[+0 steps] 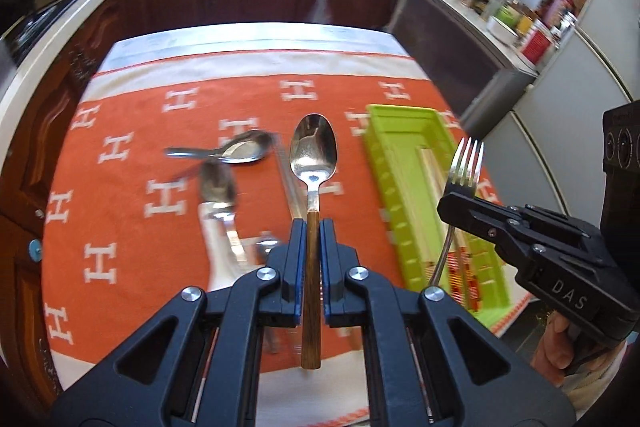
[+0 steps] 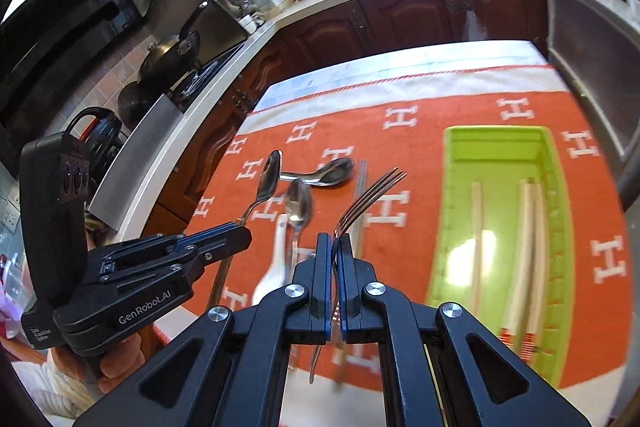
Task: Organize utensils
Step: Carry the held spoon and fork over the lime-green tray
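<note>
Left tongs clamped on a wooden-handled spoon, right tongs pinched on a fork; both raised off the orange cloth, likely bound for the green tray holding chopsticks; more spoons left lying.

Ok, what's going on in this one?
A person sorts cutlery with two handheld grippers. The left gripper is shut on a wooden-handled metal spoon, the right gripper on a metal fork, both held above the orange H-patterned cloth. The lime-green plastic tray holds only pale chopsticks; other spoons remain on the cloth.
</note>
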`<state>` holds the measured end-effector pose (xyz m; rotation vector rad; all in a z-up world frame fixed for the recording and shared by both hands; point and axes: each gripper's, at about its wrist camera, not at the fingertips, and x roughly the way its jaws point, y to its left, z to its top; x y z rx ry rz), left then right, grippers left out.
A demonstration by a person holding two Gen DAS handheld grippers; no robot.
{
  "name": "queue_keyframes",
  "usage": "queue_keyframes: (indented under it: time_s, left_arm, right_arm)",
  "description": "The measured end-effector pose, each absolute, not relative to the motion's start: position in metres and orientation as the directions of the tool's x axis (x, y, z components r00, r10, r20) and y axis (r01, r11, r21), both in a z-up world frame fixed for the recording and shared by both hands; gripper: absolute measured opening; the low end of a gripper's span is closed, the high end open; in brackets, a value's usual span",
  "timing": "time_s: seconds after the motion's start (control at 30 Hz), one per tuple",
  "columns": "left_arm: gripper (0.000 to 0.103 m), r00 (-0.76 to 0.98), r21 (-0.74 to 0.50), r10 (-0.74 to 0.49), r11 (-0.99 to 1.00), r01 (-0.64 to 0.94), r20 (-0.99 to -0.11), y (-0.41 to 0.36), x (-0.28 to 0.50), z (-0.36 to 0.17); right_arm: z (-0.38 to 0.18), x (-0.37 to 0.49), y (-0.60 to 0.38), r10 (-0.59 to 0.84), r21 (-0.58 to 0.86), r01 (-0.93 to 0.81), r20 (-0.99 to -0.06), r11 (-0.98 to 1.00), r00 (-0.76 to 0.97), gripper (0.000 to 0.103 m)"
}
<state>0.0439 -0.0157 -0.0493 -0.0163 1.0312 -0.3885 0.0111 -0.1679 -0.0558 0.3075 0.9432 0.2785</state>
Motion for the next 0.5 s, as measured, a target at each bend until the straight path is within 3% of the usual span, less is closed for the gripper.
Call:
queue_keyframes:
  time_s: [0.27, 0.5]
  left_arm:
    - [0.004, 0.375, -0.214, -0.340, 0.916, 0.340, -0.862, -0.101, 0.054, -0.056]
    - [0.004, 0.306, -0.217, -0.325, 0.916, 0.338, -0.895, -0.141, 0.072, -0.090]
  right_arm:
    - [-0.046, -0.005, -0.232, 0.190, 0.226, -0.011, -0.792, 0.974, 0.580, 0.003]
    - [-0.081, 0.014, -0.266, 0.130, 0.180, 0.044, -0.842, 0.983, 0.523, 0.003]
